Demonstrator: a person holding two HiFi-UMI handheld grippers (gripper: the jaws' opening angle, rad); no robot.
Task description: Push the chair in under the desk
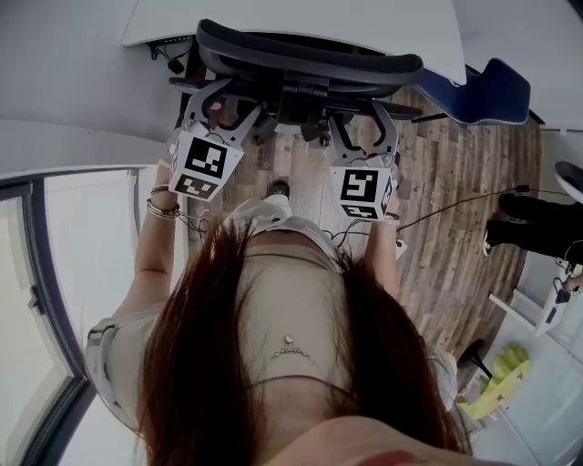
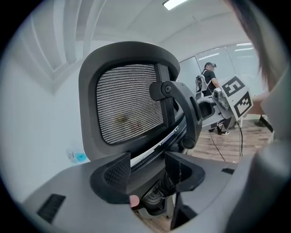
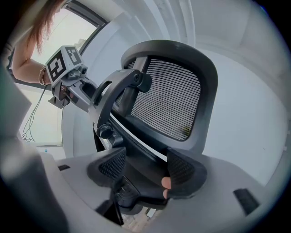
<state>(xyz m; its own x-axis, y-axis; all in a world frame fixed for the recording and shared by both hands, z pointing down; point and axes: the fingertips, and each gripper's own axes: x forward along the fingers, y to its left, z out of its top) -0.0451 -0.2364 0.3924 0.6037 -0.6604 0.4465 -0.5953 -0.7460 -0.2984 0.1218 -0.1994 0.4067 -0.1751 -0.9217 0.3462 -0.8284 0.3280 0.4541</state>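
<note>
**Item 1.** Chair (image 1: 310,56): black, mesh back, standing on the wood floor (image 1: 455,191) with its backrest at the near edge of the white surface (image 1: 301,16).

**Item 2.** Left claw (image 1: 219,107): spread. The chair's lower back frame lies between its pads; contact cannot be made out.

**Item 3.** Right claw (image 1: 363,123): spread likewise, set at the right side of the same frame, well apart from the left claw.

**Item 4.** Blue chair (image 1: 496,91): far right, beside the surface.

**Item 5.** Cable (image 1: 455,207): lying across the floor at right.

**Item 6.** Person in dark clothing (image 1: 537,226): right edge.
</note>
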